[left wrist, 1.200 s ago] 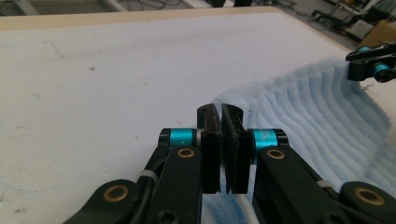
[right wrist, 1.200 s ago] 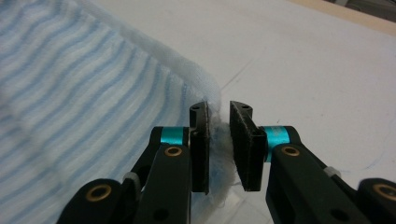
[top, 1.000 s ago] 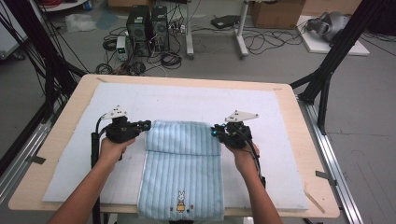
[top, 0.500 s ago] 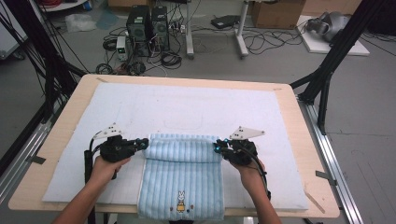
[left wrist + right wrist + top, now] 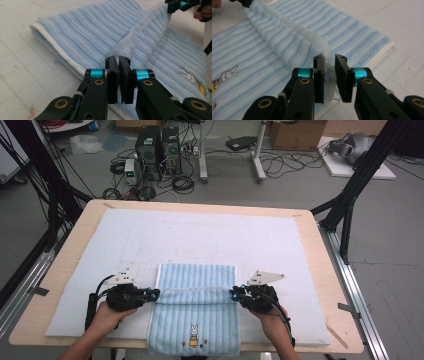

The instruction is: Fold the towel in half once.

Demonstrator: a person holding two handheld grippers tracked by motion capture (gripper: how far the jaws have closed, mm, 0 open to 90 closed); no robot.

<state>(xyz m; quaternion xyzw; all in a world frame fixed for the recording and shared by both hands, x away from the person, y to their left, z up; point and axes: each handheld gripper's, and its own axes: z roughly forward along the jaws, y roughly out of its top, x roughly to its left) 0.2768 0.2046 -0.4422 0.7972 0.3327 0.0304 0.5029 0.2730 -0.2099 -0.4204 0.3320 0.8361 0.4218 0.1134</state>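
Evidently a fold is under way: the towel [image 5: 195, 307], pale blue with white stripes and a small rabbit motif near its front hem, lies on the white mat [image 5: 280, 240] at the near middle of the table [image 5: 325, 250], and its far edge is drawn toward the person so that it runs as a raised ridge across the cloth. Each gripper holds one end of that ridge, which is why the edge stays taut and straight between them. The left gripper [image 5: 151, 293] sits at the towel's left side; its own view shows the jaws nearly together with the fluffy white hem lying at their tips, so it looks clamped on the cloth. The right gripper [image 5: 236, 295] is at the right side, and its view shows the jaws a little apart with the hem bunched between them, so the grip seems loose or just easing off; whether it is truly letting go I cannot tell. Both hands keep low, close over the mat. Nothing else lies on the mat, so no object blocks the fold. Beyond the table, on the floor, stand computer cases [image 5: 157, 147] amid tangled cables, well apart from the work.
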